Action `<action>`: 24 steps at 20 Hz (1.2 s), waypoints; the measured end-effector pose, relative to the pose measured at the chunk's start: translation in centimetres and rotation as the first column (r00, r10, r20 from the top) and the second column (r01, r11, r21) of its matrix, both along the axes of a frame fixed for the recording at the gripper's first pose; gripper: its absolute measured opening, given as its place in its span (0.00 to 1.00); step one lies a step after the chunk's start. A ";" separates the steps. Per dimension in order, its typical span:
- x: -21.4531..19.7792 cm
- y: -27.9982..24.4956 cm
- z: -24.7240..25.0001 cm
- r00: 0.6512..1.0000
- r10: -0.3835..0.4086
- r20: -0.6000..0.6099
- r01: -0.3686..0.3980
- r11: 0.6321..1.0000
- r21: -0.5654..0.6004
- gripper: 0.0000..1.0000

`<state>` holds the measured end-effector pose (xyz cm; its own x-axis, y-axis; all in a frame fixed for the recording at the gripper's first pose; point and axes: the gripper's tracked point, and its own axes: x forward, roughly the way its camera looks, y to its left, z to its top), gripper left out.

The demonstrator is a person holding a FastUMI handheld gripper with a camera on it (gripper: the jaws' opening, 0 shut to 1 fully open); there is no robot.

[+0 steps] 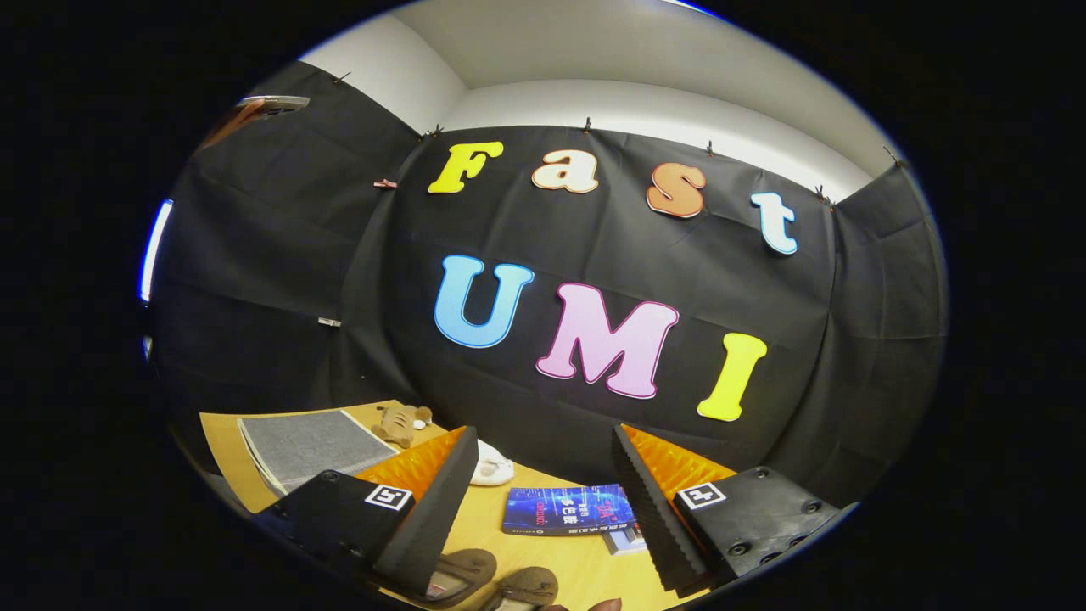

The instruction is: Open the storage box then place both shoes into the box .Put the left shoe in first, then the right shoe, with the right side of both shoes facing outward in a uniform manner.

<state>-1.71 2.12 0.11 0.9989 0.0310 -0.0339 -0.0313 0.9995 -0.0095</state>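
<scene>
Hovering above a wooden table (585, 568), the gripper (541, 488) held its two fingers spread wide, with nothing between them but open air and the tabletop below. Each finger carried a small square black-and-white marker on its base; the pattern was a code and not writing.

Two brown shoes (496, 581) lay side by side on the table just under and between the fingertips, close to the left finger. Only their upper parts showed, with dark openings and lighter insoles, so which was the left shoe and which the right could not be told. A small rounded reddish thing sat just beside them at the near edge, too cut off to name.

Beyond the shoes, between the fingers, a blue book (567, 509) lay flat on the table. Its cover bore white and red printed characters, too small and blurred to read. Its far corner touched the right finger's outline, where a pale edge of pages or a second item showed beneath it.

Farther back, past the left fingertip, a white rounded object (492, 467) rested on the table, partly hidden by that finger. Behind it sat a small tan plush toy (400, 422). Left of the toy lay a flat grey textured mat (310, 445) with a pale border, near the table's edge.
</scene>
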 end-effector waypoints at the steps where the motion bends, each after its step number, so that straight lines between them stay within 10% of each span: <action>1: 0.2 0.4 0.0 1.000 0.014 -0.002 -0.014 1.000 0.005 0.97; 7: 1.2 8.2 -1.4 0.948 0.317 -0.039 -0.310 0.943 0.117 0.97; 11: 1.2 14.5 -3.2 0.817 0.573 -0.061 -0.510 0.768 0.386 0.98; 19: 4.6 22.1 -9.5 0.635 0.765 -0.109 -0.389 0.438 0.810 0.98; 24: 5.1 25.9 -15.8 0.481 0.868 -0.126 -0.151 0.224 0.963 0.98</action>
